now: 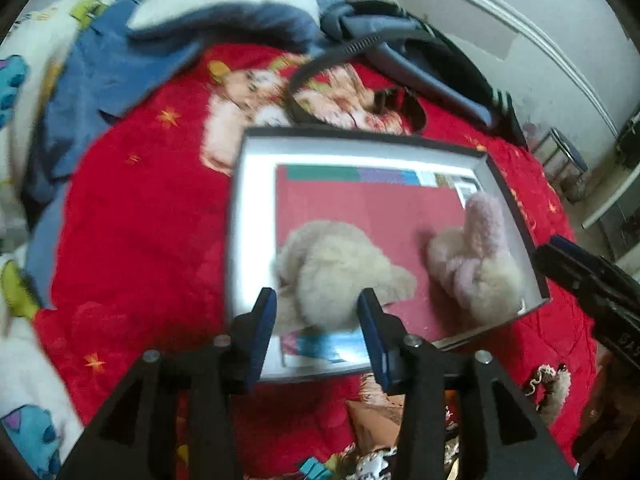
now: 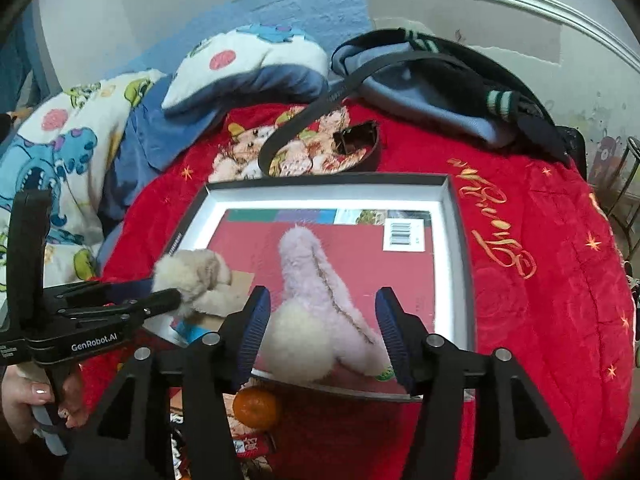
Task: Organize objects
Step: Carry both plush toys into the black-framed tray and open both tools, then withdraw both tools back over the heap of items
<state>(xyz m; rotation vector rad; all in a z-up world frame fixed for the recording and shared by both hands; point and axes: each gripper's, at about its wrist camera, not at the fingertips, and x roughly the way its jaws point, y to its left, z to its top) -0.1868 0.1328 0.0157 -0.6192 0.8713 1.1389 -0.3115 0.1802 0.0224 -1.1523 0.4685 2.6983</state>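
Observation:
A shallow box (image 1: 256, 240) (image 2: 456, 264) with white inner walls lies on a red blanket, with a red book (image 1: 360, 208) (image 2: 360, 256) flat in its bottom. A cream plush toy (image 1: 340, 276) (image 2: 192, 276) lies on the book between the spread fingers of my left gripper (image 1: 316, 294), which is open and not pressing on it. A pink and cream plush toy (image 2: 320, 292) (image 1: 476, 256) lies beside it, between the wide-apart fingers of my right gripper (image 2: 322, 292), also open. In the right wrist view the left gripper (image 2: 172, 298) reaches in from the left, its tip at the cream toy.
A black belt (image 2: 320, 108) and blue-grey clothing (image 2: 420, 96) lie behind the box, with a cartoon-print pillow (image 2: 248, 68) and blanket on the left. An orange (image 2: 256, 408) sits in front of the box. A person's hand (image 2: 24, 396) holds the left gripper's handle.

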